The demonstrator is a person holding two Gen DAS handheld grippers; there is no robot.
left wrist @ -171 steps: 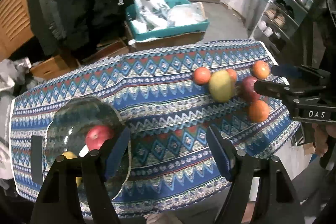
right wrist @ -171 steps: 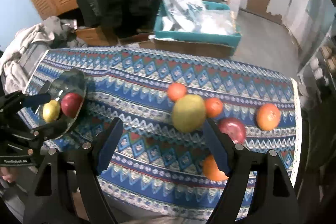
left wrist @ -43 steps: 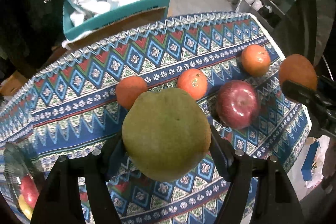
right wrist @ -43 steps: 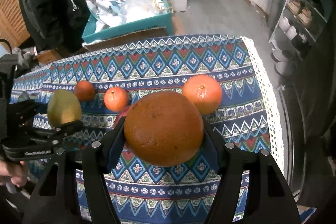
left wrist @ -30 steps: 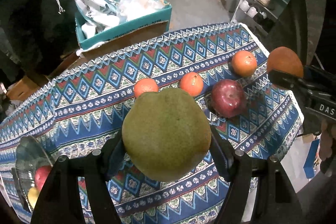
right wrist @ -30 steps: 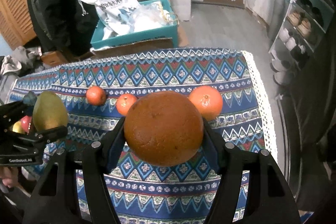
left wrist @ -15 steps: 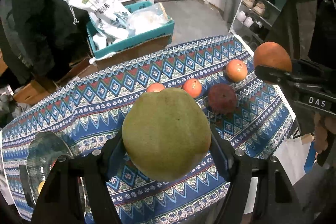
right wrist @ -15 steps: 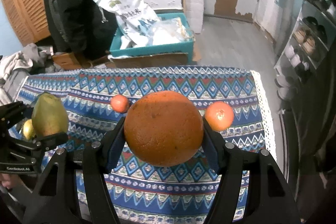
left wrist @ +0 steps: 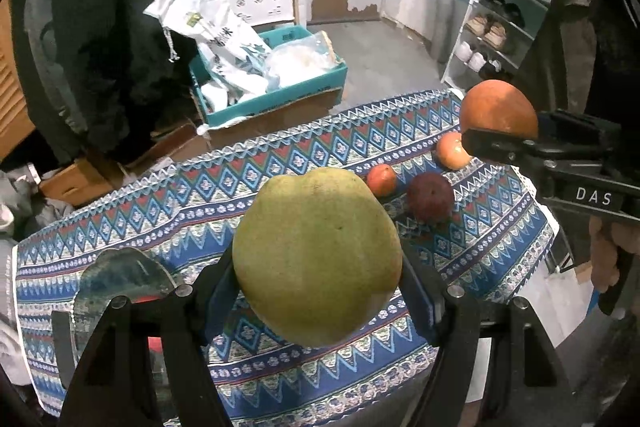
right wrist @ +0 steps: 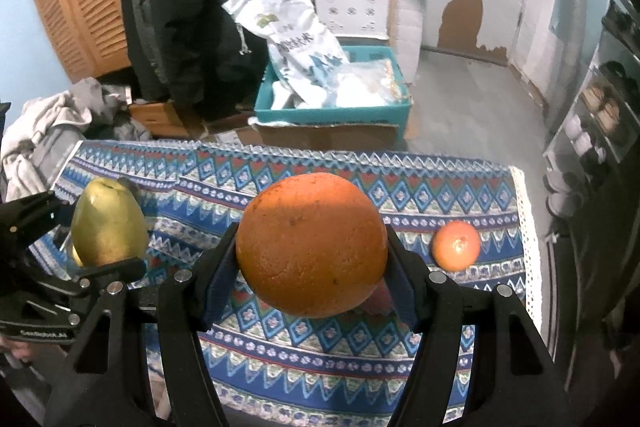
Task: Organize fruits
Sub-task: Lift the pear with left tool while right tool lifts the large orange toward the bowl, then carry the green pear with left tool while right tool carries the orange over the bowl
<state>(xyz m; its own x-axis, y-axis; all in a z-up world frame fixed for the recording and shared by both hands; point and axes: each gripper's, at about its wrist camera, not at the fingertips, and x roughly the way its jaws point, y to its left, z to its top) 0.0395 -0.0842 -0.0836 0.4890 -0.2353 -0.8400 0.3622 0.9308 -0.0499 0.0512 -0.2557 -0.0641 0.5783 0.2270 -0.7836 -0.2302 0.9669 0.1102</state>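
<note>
My left gripper (left wrist: 318, 293) is shut on a big green pear (left wrist: 318, 255), held well above the patterned tablecloth (left wrist: 280, 163). In the right wrist view the same pear (right wrist: 108, 223) shows at the left. My right gripper (right wrist: 310, 273) is shut on a large orange (right wrist: 312, 245), also lifted above the cloth; in the left wrist view that orange (left wrist: 498, 109) hangs at the right. A glass bowl (left wrist: 120, 277) lies at the cloth's left end, with something red showing below it. On the cloth lie a dark red apple (left wrist: 430, 197), a small orange (left wrist: 382, 179) and another orange (left wrist: 452, 151).
A teal crate (right wrist: 332, 113) with white bags sits on the floor beyond the table. A dark coat and wooden shelf stand behind it. A shoe rack (left wrist: 508, 23) is at the right. Grey cloth (right wrist: 44, 131) is heaped at the table's left end. A hand (left wrist: 612, 255) grips the right tool.
Both grippers have risen and pulled back with their fruits; the table and the fruits on it look smaller and farther. The bowl has come into the left view.
</note>
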